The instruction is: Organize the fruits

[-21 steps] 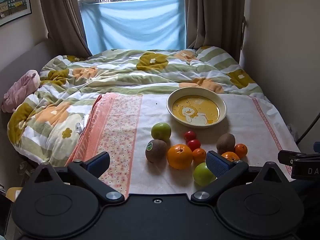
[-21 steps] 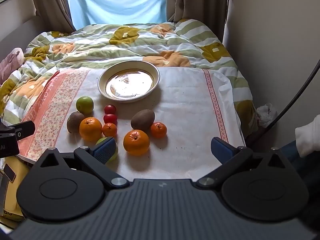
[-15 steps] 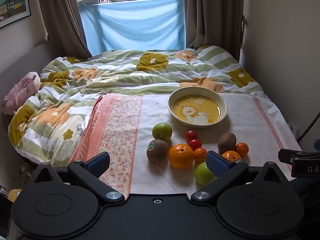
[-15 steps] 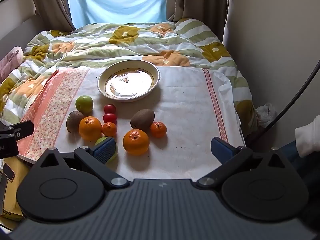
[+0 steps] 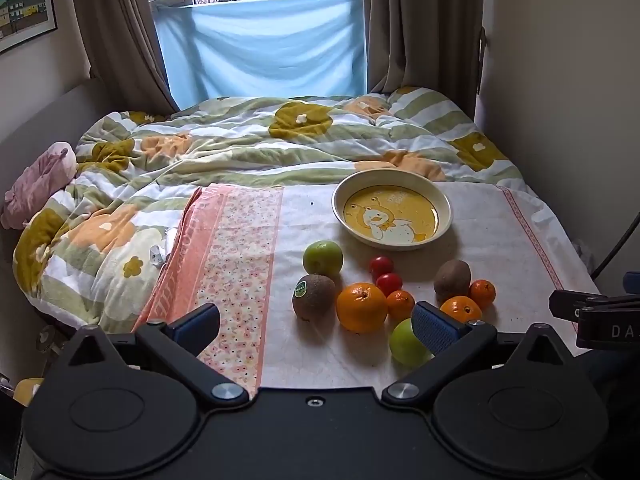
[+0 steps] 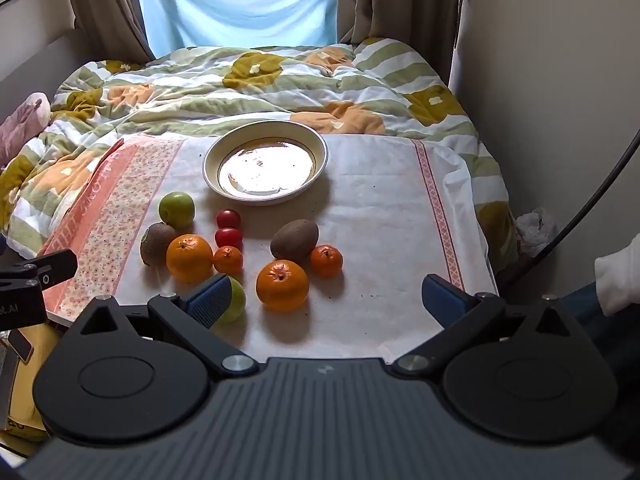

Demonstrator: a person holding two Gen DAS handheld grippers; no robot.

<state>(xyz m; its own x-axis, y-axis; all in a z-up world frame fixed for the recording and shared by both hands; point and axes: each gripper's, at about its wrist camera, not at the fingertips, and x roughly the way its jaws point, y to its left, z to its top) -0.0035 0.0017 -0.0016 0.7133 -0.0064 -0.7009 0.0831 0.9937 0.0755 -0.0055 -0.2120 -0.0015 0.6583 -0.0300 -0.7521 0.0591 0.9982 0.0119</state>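
A cream bowl with a yellow duck base stands empty on a white cloth. In front of it lie two green apples, two kiwis, two large oranges, small tangerines and two cherry tomatoes. My left gripper is open and empty, low before the fruit. My right gripper is open and empty, just short of the near orange.
The cloth lies on a bed with a flowered green and white quilt. A pink plush lies at the left. A wall stands close on the right. A black cable hangs at right.
The left wrist view has tilted up slightly, showing more of the window. The right gripper has barely moved. The fruit lies as before.
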